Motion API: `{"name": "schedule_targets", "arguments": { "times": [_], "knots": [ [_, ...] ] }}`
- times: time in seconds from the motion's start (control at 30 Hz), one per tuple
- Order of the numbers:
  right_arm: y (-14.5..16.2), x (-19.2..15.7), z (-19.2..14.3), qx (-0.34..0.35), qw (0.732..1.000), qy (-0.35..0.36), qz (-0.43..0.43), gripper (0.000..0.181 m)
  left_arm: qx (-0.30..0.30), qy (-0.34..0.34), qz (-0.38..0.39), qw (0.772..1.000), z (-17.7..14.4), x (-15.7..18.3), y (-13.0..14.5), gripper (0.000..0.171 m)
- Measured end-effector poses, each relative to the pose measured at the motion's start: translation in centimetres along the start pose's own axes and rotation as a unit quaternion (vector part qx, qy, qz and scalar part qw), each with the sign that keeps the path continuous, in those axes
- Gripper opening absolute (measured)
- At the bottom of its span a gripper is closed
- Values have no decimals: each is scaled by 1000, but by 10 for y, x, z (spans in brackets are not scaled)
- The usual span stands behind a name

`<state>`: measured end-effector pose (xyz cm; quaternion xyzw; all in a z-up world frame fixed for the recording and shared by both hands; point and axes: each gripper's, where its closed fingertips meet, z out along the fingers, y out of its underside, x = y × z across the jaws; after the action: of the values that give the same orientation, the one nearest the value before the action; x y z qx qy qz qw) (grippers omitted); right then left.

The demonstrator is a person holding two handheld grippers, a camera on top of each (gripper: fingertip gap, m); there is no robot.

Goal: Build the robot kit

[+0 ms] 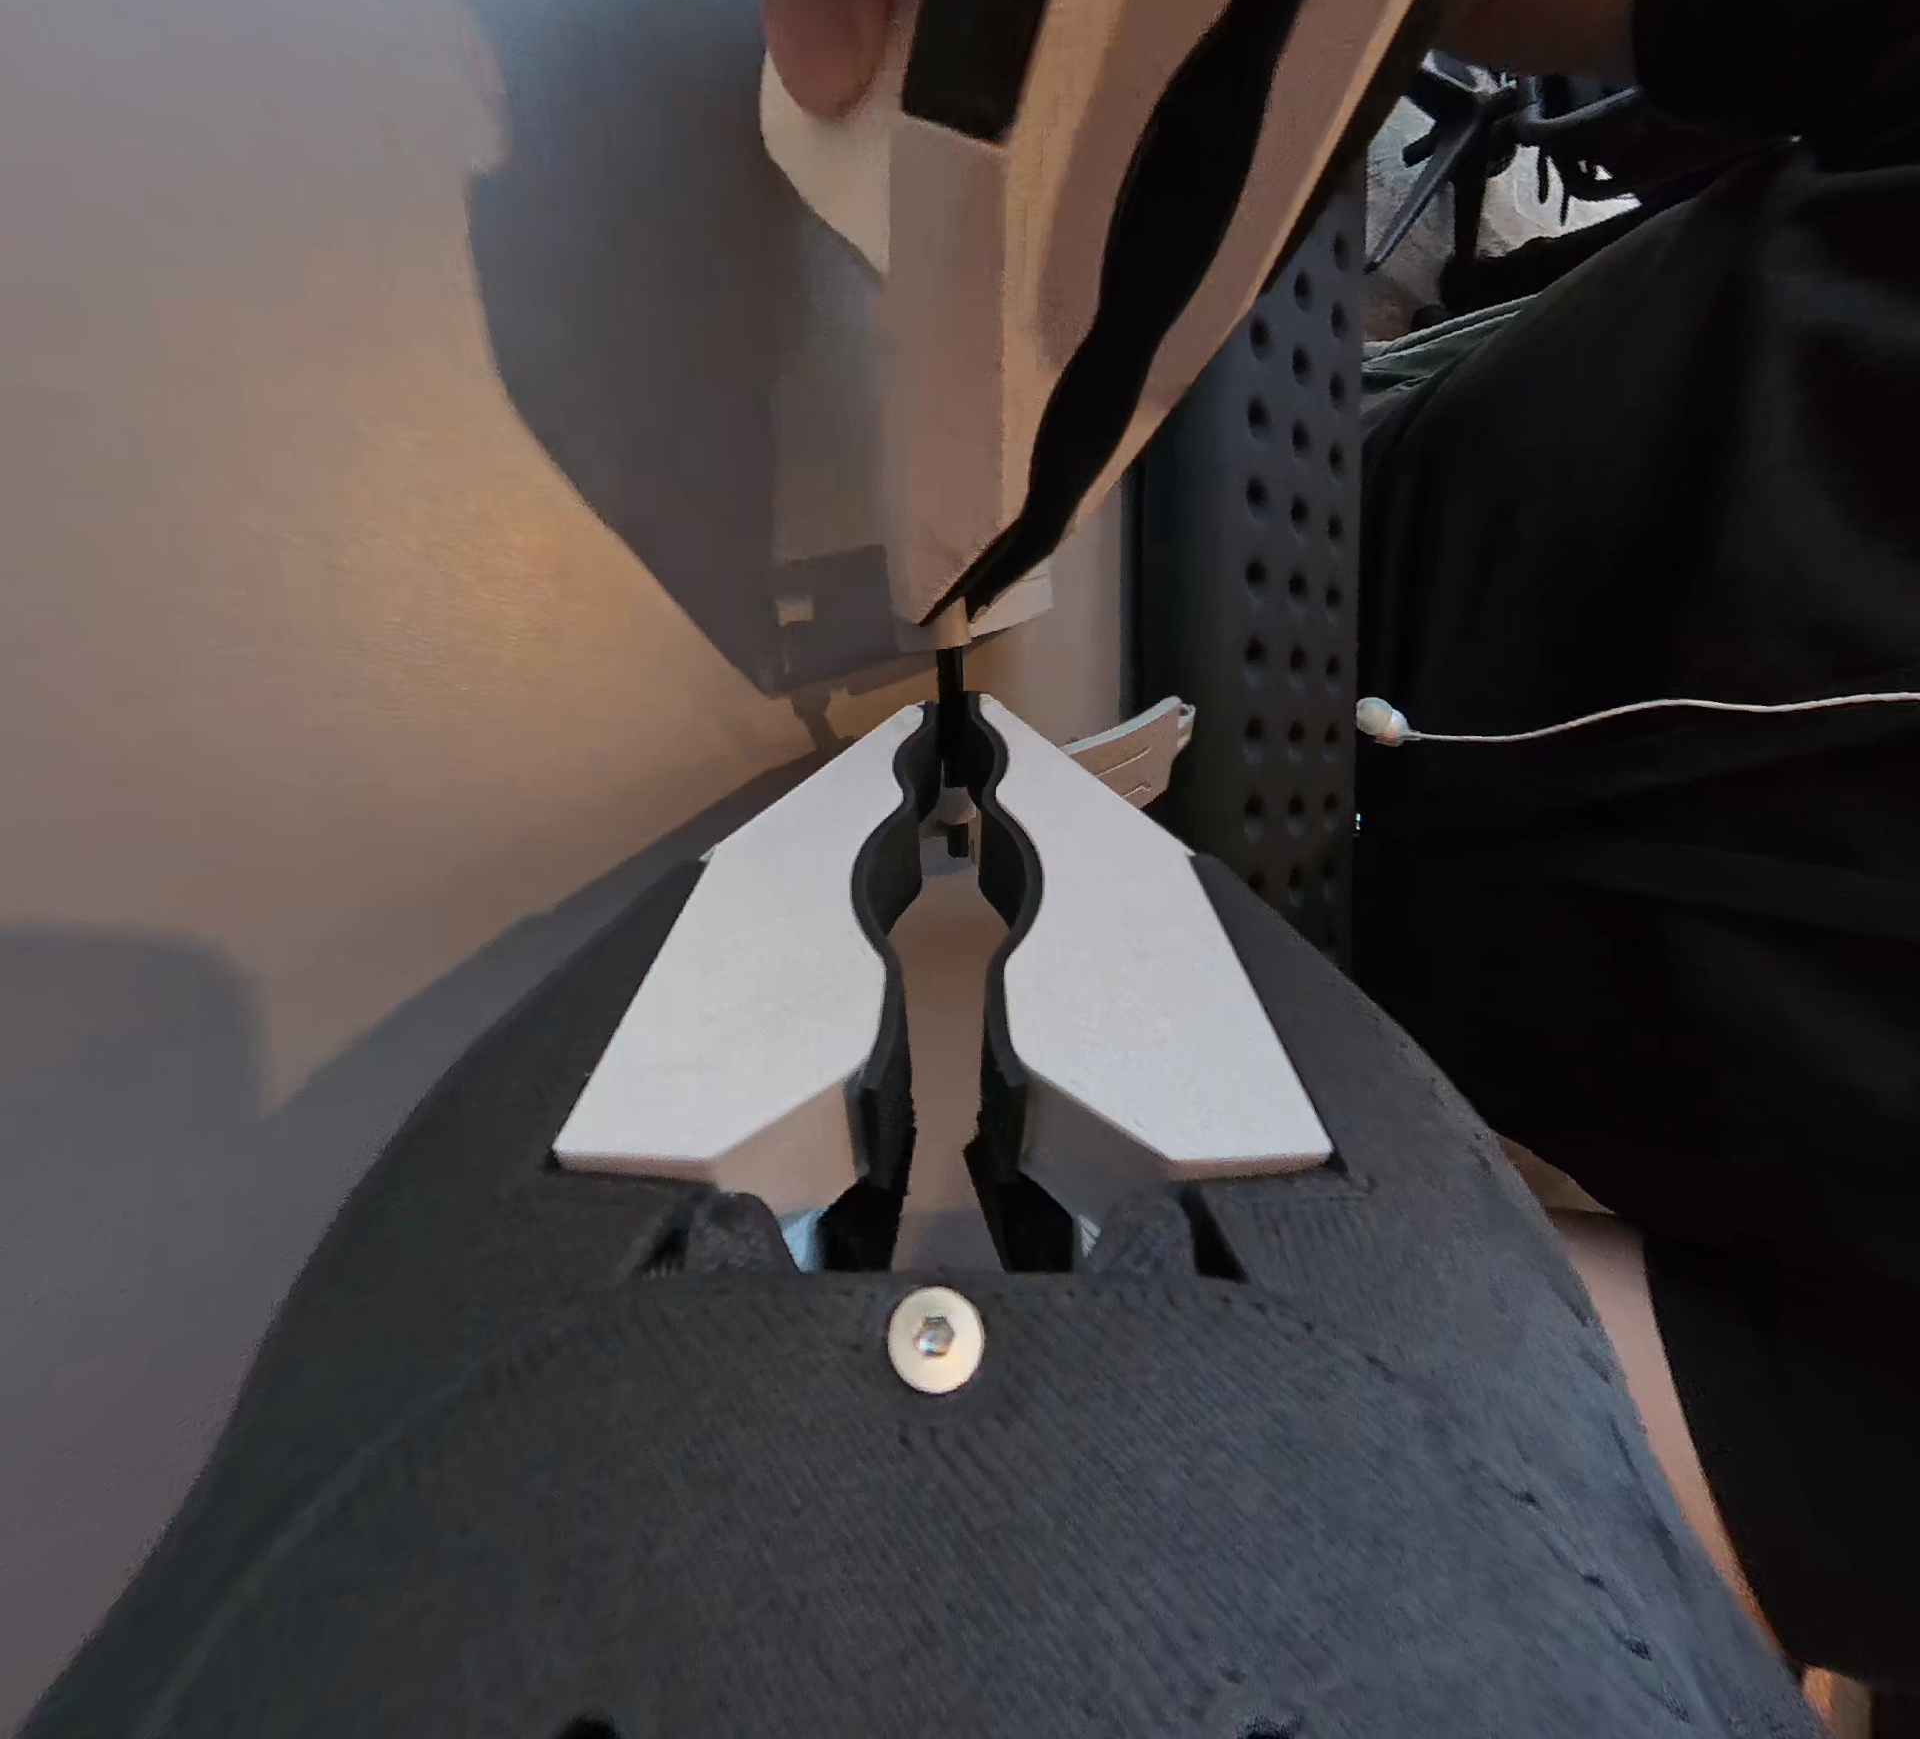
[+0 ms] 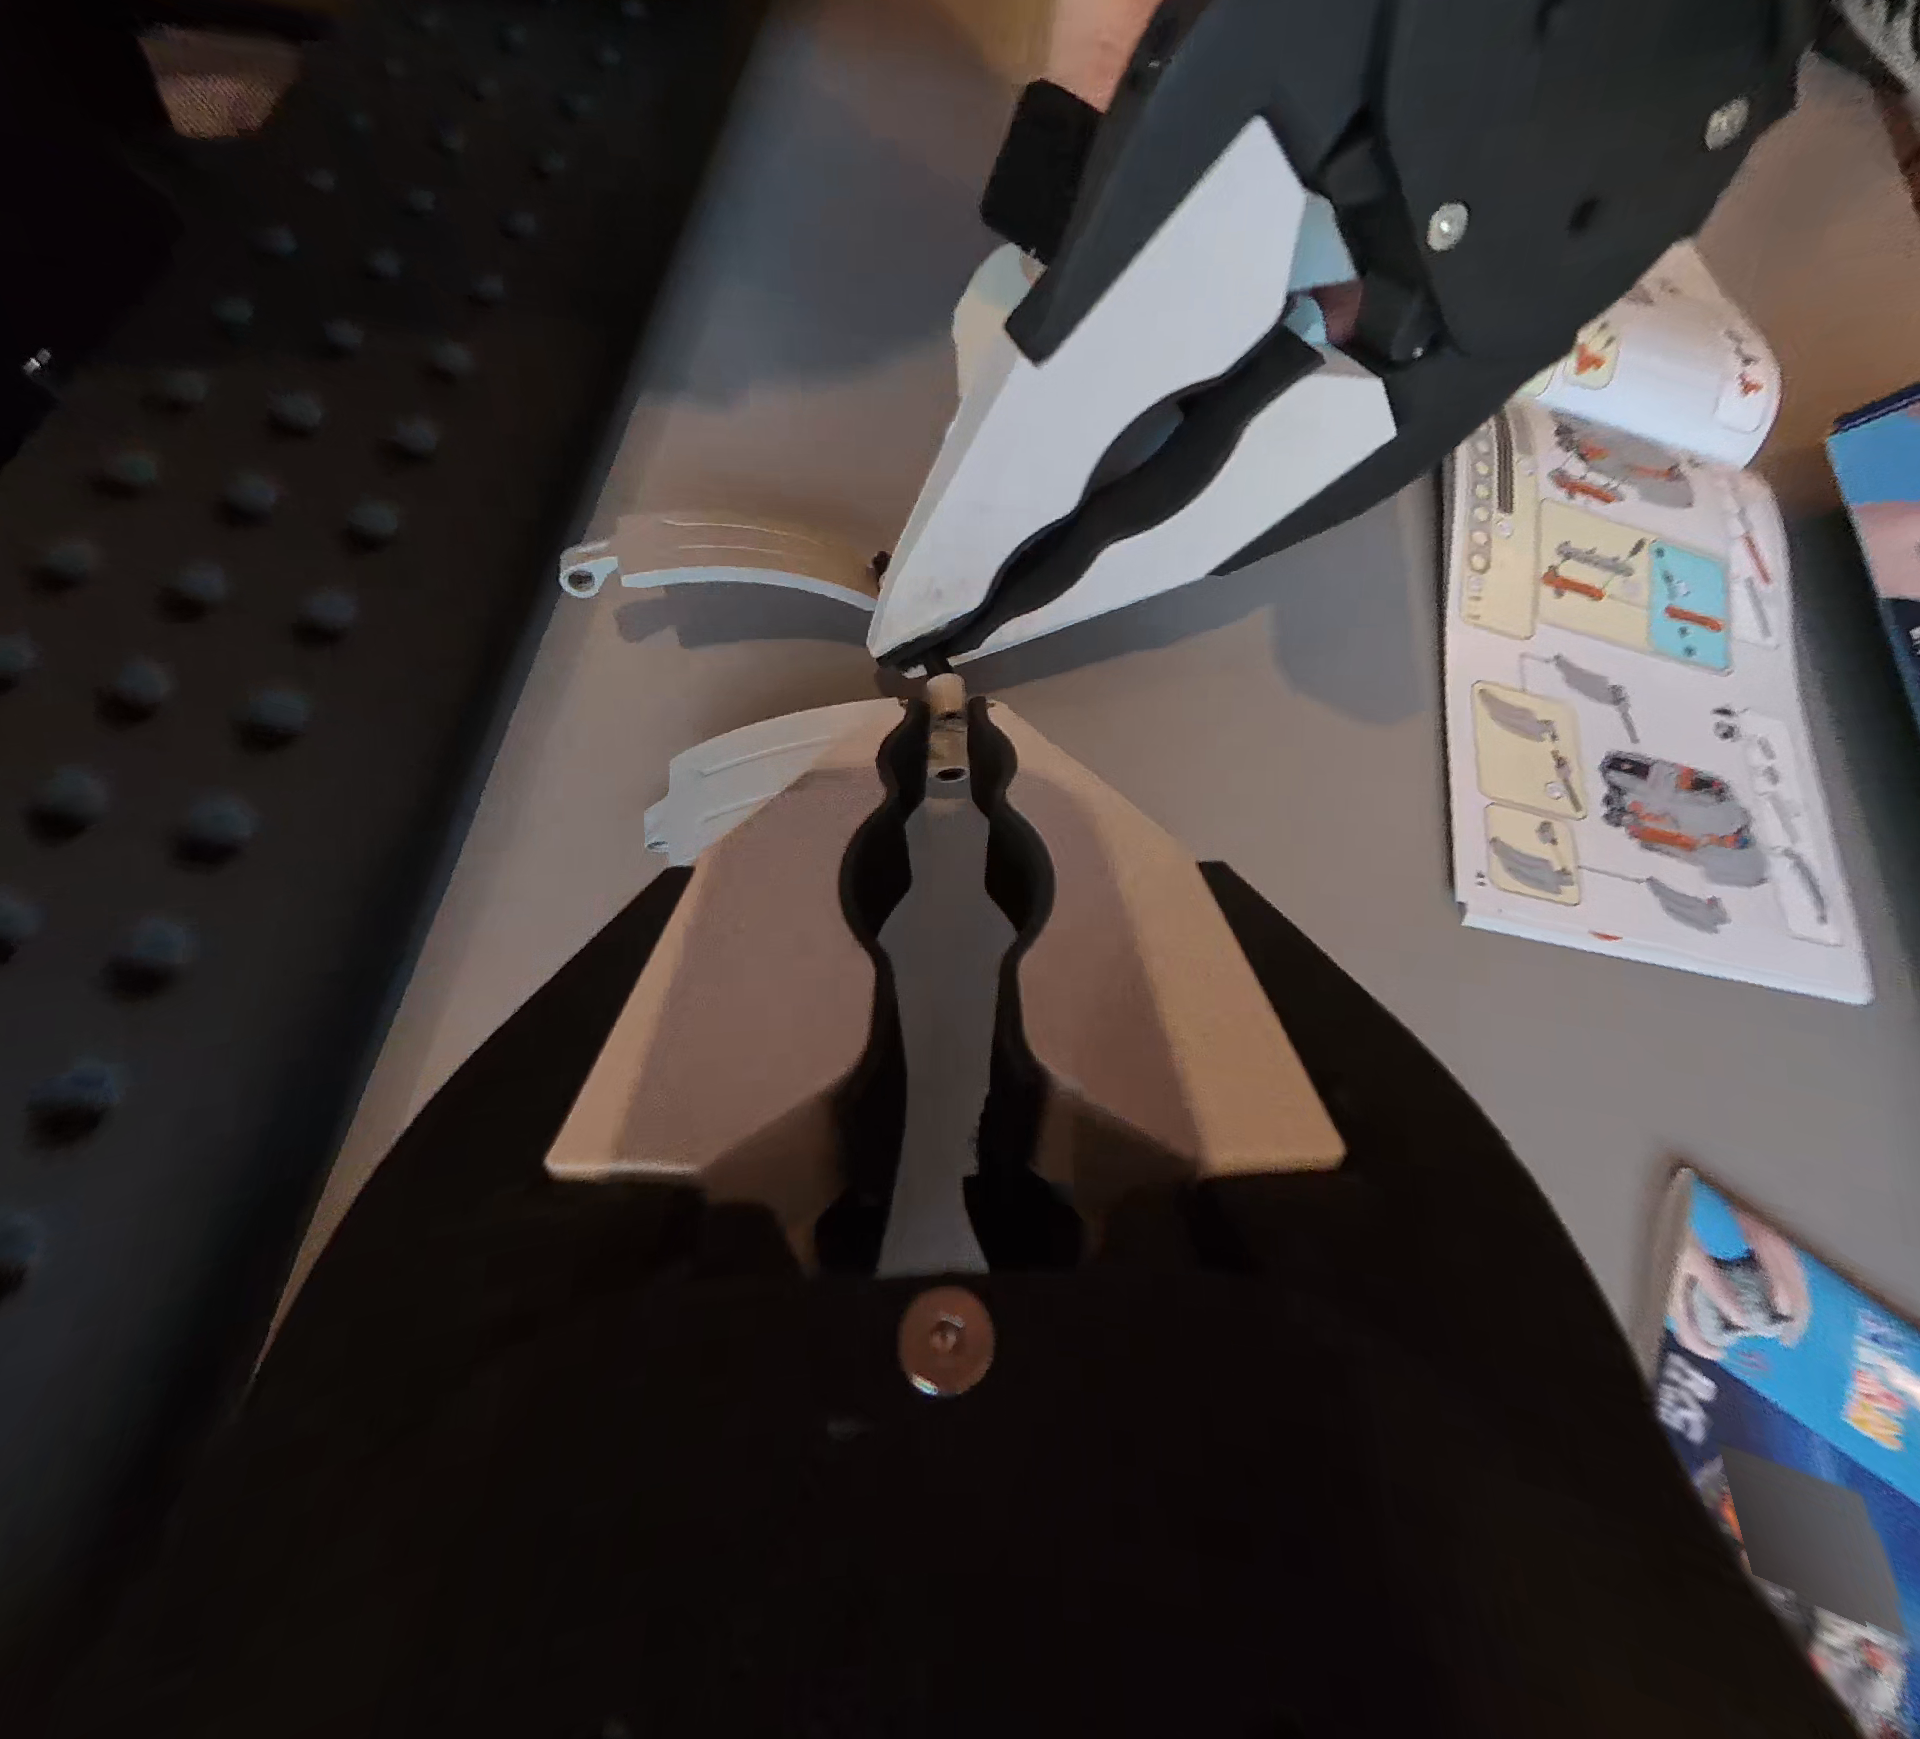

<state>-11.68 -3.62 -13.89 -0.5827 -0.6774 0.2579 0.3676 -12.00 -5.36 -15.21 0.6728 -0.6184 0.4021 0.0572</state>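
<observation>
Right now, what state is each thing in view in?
left gripper: shut on black pin
right gripper: shut on pale connector
black pin: end at the pale connector; whether joined, cannot tell
instruction booklet: open, flat on table
grey curved panels: loose, lying flat

A hobby or office desk is suggested. A grey tabletop (image 2: 1299,858), an open building-toy instruction booklet (image 2: 1652,702) and a perforated black chair (image 2: 260,494) are seen.

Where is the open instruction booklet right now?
In the right wrist view, the instruction booklet lies open on the grey table, right of the two meeting grippers and above a blue box.
</observation>
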Motion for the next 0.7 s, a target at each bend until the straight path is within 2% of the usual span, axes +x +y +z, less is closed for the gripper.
{"name": "schedule_targets", "arguments": {
  "times": [0.13,0.4,0.57,0.7],
  "knots": [
    [-4,-3,-1,-17,999,19,-47,6,-4,1,16,1000,0,4,1,1],
    [-8,-12,-4,-21,999,-5,-48,6,-20,-14,46,999,2,13,2,1],
    [-2,-11,0,-45,999,-6,-26,6,-28,-22,32,999,5,7,4,2],
    [11,-9,1,-65,996,-28,48,6,-25,-49,25,998,6,-5,3,2]
  ]
}}
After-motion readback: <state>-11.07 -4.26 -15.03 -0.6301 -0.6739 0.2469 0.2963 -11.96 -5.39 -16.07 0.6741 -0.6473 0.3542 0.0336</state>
